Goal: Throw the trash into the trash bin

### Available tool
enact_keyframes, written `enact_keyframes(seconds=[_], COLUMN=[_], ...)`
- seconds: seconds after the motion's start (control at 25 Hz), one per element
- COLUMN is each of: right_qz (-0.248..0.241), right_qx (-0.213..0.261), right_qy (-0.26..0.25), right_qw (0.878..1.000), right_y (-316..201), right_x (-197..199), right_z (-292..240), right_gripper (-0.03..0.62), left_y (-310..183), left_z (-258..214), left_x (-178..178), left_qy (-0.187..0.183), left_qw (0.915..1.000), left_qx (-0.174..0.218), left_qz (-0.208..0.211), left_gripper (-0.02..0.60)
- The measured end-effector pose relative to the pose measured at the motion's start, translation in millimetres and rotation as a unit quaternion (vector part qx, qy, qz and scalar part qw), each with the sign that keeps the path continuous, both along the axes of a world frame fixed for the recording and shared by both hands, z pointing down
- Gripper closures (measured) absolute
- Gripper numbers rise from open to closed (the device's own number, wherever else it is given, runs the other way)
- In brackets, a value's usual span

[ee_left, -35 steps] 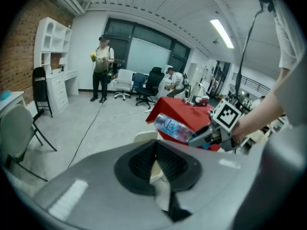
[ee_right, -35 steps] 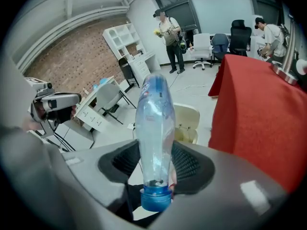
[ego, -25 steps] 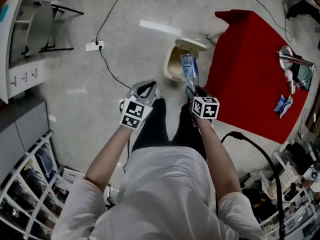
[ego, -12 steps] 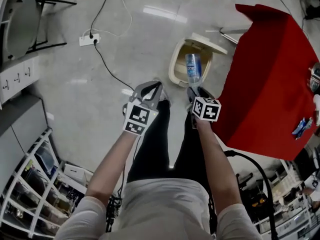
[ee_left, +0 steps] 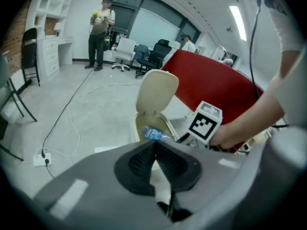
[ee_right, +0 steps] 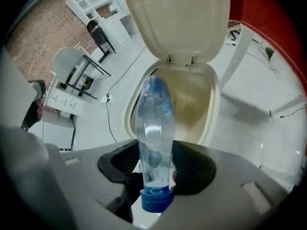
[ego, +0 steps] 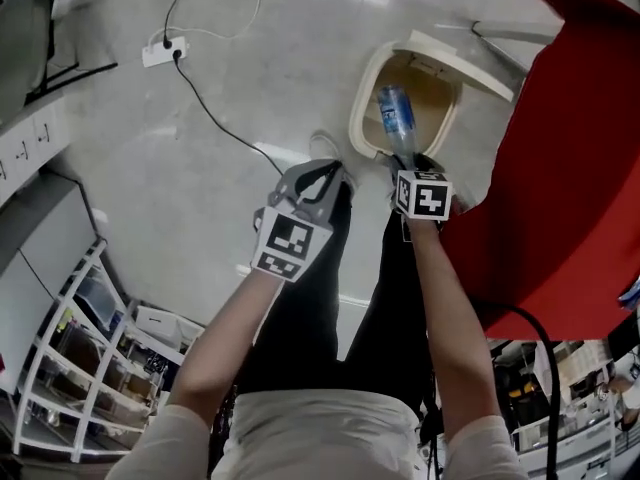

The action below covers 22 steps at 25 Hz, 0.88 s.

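The bin (ego: 362, 118) stands on the floor (ego: 230, 108) with its lid (ego: 470, 60) swung up and back, its cream inside open to view. The bottle (ego: 396, 118) hangs over the bin's mouth, held by the right gripper (ego: 405, 163). In the right gripper view the fingers (ee_right: 192, 164) pinch the clear bottle (ee_right: 154, 128) on both sides just above its blue cap. The cap end is nearest the camera and the base points away, toward the bin (ee_right: 211, 104) under the raised lid (ee_right: 177, 18). Whether the base has passed below the rim I cannot tell.

The left gripper (ego: 325, 173) is on the near side of the bin, a little off to its side and apart from its rim. In its own view the left gripper's (ee_left: 154, 150) fingers (ee_left: 139, 162) are pressed together at the tips with nothing between them. Beyond them stand the bin (ee_left: 136, 128), the upright lid (ee_left: 156, 92) and the bottle (ee_left: 152, 133) over the opening.

A red bench (ego: 570, 168) stands just beside the bin on the right gripper's side — its near corner comes close to the rim. On the far side of the bin from the bench, a power strip (ego: 163, 50) lies well apart, with a dark cable (ego: 215, 123) running from it across the floor toward the left gripper. In the left gripper view a person (ee_left: 101, 30) stands far behind the bin, near some office chairs (ee_left: 144, 56).
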State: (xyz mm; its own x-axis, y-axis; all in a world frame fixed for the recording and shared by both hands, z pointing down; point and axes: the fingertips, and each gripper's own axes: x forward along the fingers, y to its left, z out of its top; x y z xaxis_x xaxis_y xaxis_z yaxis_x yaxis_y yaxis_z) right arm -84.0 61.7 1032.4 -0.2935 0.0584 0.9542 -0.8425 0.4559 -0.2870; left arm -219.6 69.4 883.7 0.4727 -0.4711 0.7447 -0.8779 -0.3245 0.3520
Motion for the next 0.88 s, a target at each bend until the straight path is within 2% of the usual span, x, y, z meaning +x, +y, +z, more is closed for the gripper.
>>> enact_keyframes(seconds=[0.2,0.52,0.68,0.88], right_qz=[-0.002,-0.025,-0.021,-0.009], right_qx=[-0.033,-0.026,-0.009,0.041], right_qy=[0.017,-0.003,-0.013,-0.031], right_qw=[0.999,0.999,1.0,0.999], right_y=[1,6,8,0], right_x=[0,-7,-6,-6], right_z=[16,10,-5,-48], right_gripper=[0.379,0.379,0.381,0.434], left_y=[11,17,19,21], left_z=[14,14,7,-16], left_x=[-1,-8,-5,4], left_qy=[0.0,-0.005,-0.006,-0.008], left_qw=[0.9999,0.9998,0.9997,0.9998], left_qx=[-0.015,-0.018,-0.015,-0.008], left_qz=[0.0,-0.011,-0.016,-0.019], left_gripper=[0.578,0.577,0.577,0.577])
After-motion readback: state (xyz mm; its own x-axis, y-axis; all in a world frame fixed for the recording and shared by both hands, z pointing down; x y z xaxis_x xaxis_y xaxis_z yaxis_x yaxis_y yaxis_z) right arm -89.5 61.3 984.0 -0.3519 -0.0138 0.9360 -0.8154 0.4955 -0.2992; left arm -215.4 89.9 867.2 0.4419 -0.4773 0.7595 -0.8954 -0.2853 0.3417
